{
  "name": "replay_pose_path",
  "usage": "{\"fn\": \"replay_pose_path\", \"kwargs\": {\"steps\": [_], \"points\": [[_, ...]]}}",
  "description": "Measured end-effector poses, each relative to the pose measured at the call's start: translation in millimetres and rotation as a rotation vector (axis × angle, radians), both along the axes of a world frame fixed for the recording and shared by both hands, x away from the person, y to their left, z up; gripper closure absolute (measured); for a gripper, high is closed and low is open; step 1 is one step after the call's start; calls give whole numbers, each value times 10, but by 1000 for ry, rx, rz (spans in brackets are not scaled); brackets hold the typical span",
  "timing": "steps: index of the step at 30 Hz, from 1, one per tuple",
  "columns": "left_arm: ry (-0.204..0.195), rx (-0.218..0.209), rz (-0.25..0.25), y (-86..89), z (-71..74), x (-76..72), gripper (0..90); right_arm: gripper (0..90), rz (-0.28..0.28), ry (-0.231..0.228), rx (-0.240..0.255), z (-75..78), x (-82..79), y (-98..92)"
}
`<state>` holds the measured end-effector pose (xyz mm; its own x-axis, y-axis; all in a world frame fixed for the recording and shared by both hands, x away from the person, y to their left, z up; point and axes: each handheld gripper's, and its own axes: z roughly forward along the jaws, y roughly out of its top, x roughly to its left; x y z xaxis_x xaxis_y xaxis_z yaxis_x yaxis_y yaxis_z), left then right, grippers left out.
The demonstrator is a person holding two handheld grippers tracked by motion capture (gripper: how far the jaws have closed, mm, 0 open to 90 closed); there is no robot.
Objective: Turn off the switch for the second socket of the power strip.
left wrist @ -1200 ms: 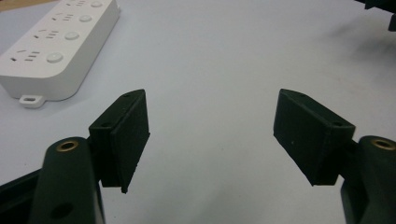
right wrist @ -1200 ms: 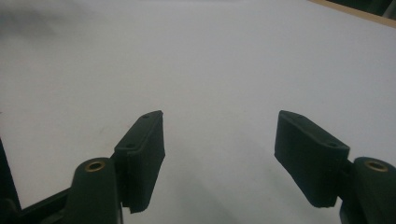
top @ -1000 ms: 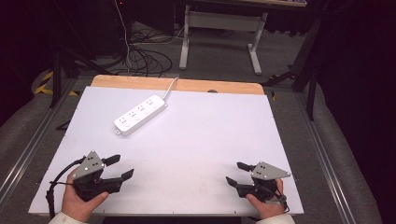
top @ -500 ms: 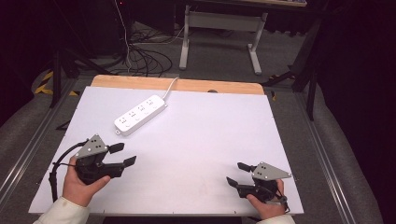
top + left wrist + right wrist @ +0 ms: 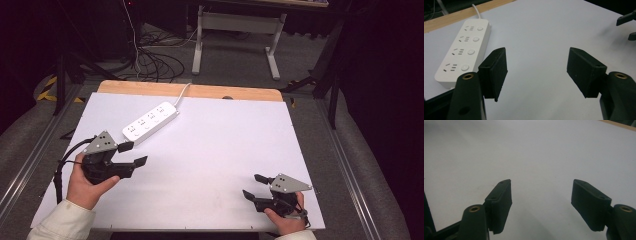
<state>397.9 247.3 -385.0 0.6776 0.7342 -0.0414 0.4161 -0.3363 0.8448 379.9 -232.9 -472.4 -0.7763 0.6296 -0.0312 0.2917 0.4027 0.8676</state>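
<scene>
Near the left edge of the white tabletop (image 5: 220, 150), the left gripper (image 5: 131, 153) is held in the person's left hand (image 5: 86, 184), its two matte black jaws spread wide with nothing between them. In the left gripper view the pads are blocky wedges with flat inner faces, mounted on rounded black arms with brass-coloured screw inserts. A grey three-cornered plate rides on top, and a black cable loops back beside the pale sleeve (image 5: 60, 224).

Just beyond the upper jaw lies a white power strip (image 5: 150, 121), a smooth, rounded plastic bar with four socket groups, each with a round button; it sits diagonally, close to the gripper but not touching it. Its white cord (image 5: 182, 93) runs off over the bare wooden strip (image 5: 190, 90) at the table's far edge.

The right gripper (image 5: 255, 186), well apart near the lower right corner, likewise has its jaws spread, empty, over bare tabletop. Beyond the table, tangled black cables (image 5: 150, 57) lie on the grey floor beside a white metal stand (image 5: 235, 30).
</scene>
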Motion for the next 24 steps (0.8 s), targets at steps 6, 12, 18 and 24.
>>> {"fn": "replay_pose_path", "kwargs": {"steps": [6,12,18,24], "points": [[9,3,-4,-25,25,70,324,333,2,-2,3,1,0,-3],[17,-25,2,-10,-8,201,350,331,2,-3,1,1,0,-1],[6,-24,20,6,-3,305,367,324,-2,0,1,-6,5,-8],[12,43,36,-17,68,418,388,313,-2,19,20,-23,22,-30]]}}
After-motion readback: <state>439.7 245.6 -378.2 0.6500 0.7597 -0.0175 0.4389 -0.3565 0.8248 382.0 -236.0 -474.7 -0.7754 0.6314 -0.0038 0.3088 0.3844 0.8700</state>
